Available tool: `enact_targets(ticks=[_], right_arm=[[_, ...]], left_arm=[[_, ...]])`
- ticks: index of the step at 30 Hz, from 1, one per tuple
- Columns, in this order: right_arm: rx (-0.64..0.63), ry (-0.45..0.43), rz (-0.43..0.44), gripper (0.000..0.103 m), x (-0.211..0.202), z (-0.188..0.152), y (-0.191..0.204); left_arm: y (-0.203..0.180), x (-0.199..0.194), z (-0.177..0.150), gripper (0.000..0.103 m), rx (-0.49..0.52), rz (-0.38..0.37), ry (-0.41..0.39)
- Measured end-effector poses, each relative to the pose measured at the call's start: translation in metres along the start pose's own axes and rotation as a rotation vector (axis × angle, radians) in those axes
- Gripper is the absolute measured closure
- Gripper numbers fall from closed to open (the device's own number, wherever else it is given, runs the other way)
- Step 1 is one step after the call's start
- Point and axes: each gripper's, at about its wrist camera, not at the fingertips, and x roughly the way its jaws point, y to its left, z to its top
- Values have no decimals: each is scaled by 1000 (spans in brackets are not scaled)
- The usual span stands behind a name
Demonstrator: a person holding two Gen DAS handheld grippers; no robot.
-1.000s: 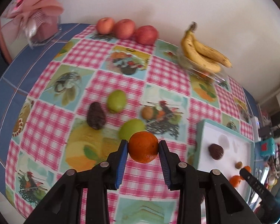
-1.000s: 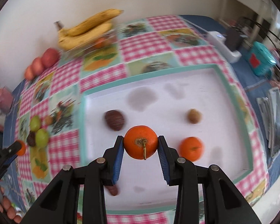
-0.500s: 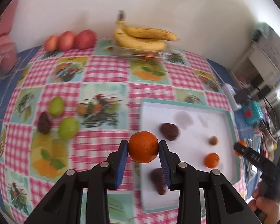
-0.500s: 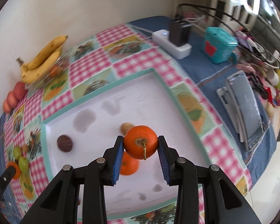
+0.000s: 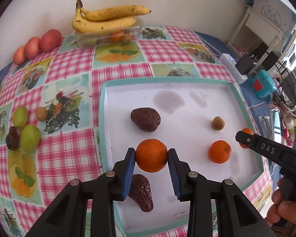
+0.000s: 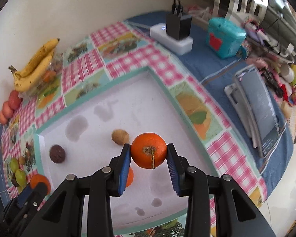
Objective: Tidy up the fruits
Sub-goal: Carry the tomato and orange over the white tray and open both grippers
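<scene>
My left gripper (image 5: 151,156) is shut on an orange (image 5: 151,155) and hangs over the near left part of the white tray (image 5: 187,83). My right gripper (image 6: 149,151) is shut on a second orange (image 6: 149,150), stem toward the camera, over the tray's (image 6: 163,87) right side. In the tray lie a third orange (image 5: 220,151), two dark wrinkled fruits (image 5: 145,119) (image 5: 141,192) and a small brown fruit (image 5: 218,122). On the cloth to the left sit two green fruits (image 5: 29,137), a dark fruit (image 5: 12,138) and a small brown one (image 5: 41,113).
Bananas (image 5: 106,18) lie on a clear box (image 5: 108,35) by the wall, with three red apples (image 5: 37,46) to their left. Right of the tray are a white power strip (image 6: 171,38), a teal box (image 6: 225,37) and a grey device (image 6: 256,106). A hand (image 5: 284,207) holds the right gripper.
Both grippers swung right with their oranges. The left one went from above the loose fruits on the cloth to over the tray; the right one shifted toward the tray's right side.
</scene>
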Motion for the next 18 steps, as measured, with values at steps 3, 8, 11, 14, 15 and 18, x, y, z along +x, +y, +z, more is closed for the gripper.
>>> enact_targets(ticks=[3, 8, 11, 14, 15, 18], right_arm=[[6, 27, -11, 65, 9, -2, -3], [6, 35, -30, 65, 16, -2, -6], [7, 50, -34, 65, 20, -4, -7], [6, 57, -39, 65, 24, -3, -7], [6, 59, -40, 65, 25, -3, -7], [5, 67, -43, 65, 26, -4, -8]], left_arm=[[0, 7, -1, 67, 6, 9, 9], [1, 17, -3, 67, 5, 22, 34], [1, 20, -4, 67, 6, 25, 41], [1, 22, -4, 67, 8, 28, 46], [1, 23, -4, 67, 10, 30, 49], [1, 25, -5, 67, 16, 33, 58]])
